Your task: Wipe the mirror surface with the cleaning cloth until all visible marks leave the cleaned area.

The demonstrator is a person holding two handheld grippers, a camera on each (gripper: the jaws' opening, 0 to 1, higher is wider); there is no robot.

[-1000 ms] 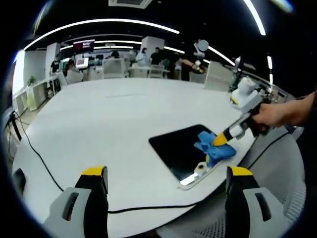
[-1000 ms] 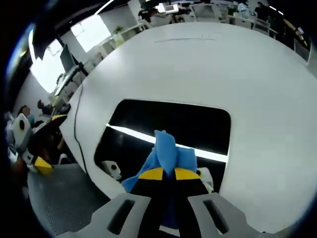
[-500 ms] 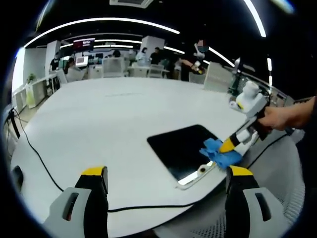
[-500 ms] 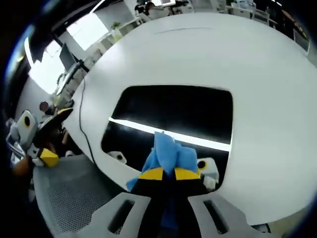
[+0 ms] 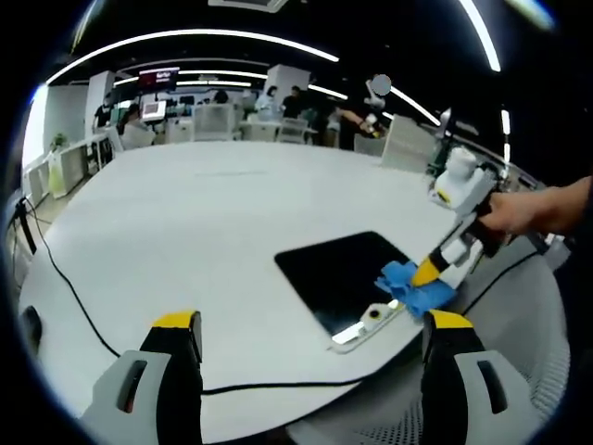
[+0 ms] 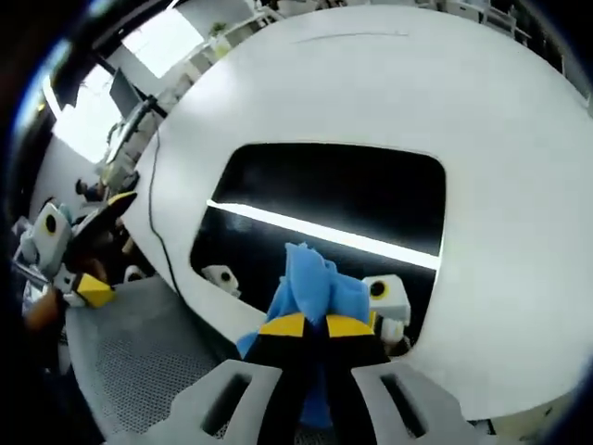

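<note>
The right gripper [image 6: 310, 326] pinches the blue cleaning cloth [image 6: 313, 286] at the mirror [image 6: 343, 199]'s near edge, close to the table [image 6: 519, 167] rim; wiping further outward could drag the cloth off. The left gripper [image 5: 310, 324] hangs spread wide, away from the mirror. The left gripper view shows the cable [image 5: 83, 315] and 1 hand [image 5: 533, 211].

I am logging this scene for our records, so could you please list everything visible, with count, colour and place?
table: one, white, round, under everything.
mirror: one, dark reflective, flat near the table's edge.
cleaning cloth: one, blue, on the mirror's near edge.
cable: one, black, trailing across the table's rim.
desks and people: several, far background.
left gripper: yellow-tipped jaws apart, holding nothing, above the table's edge.
right gripper: yellow-tipped jaws closed on the cloth.
hand: one, holding the right gripper.
</note>
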